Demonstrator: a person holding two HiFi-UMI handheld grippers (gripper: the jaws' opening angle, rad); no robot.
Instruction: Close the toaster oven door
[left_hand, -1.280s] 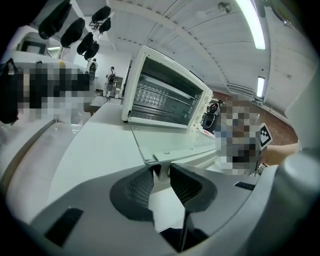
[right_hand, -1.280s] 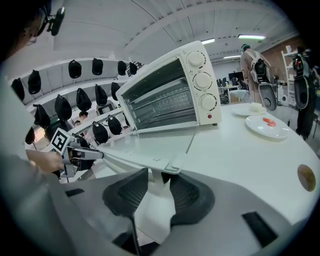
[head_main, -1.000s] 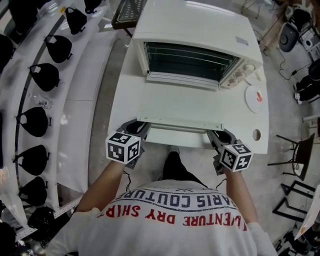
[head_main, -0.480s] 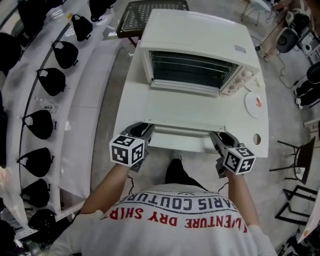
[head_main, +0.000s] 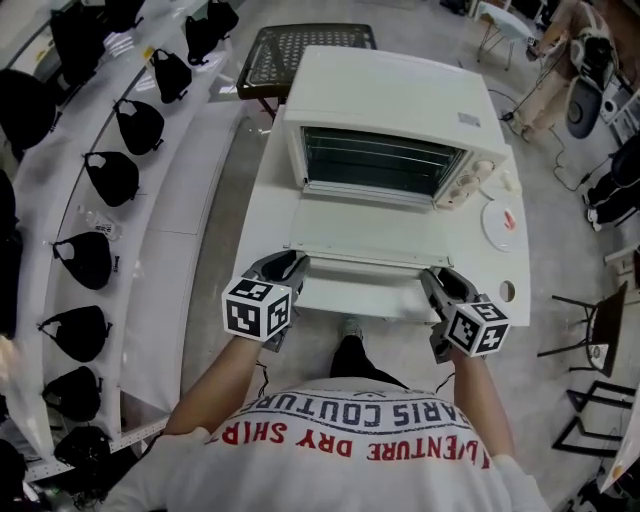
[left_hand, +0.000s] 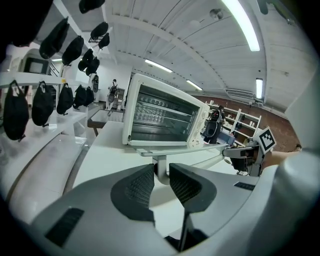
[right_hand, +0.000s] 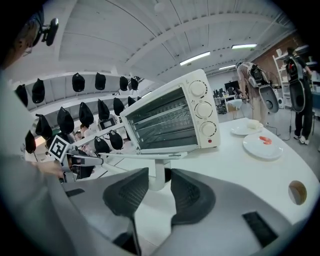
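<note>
- As the person stands at its near edge, the white worktop (head_main: 258, 215) stretches forward and carries all the things of the task.
- To the left of the worktop, white curved shelves (head_main: 190, 170) hold a row of black caps (head_main: 113, 176).
- The toaster oven (head_main: 390, 90) stands on the far part of the worktop, with its mouth open toward the person and the wire rack visible inside.
- The door (head_main: 365, 228) is hinged at the lower front of the oven and lies open, about level, above the worktop.
- The left claw (head_main: 297, 263) is narrow and clamps the left end of the handle (head_main: 360, 263), with the handle's post pressed between both pads.
- The right claw (head_main: 428, 276) is also narrow and clamps the right end of the same handle, on its post.
- The handle runs along the near edge of the door, between the two claws.
- A white plate (head_main: 503, 222) with a small red thing on it lies to the right of the oven.
- A round hole (head_main: 506, 291) is in the worktop near the right claw.
</note>
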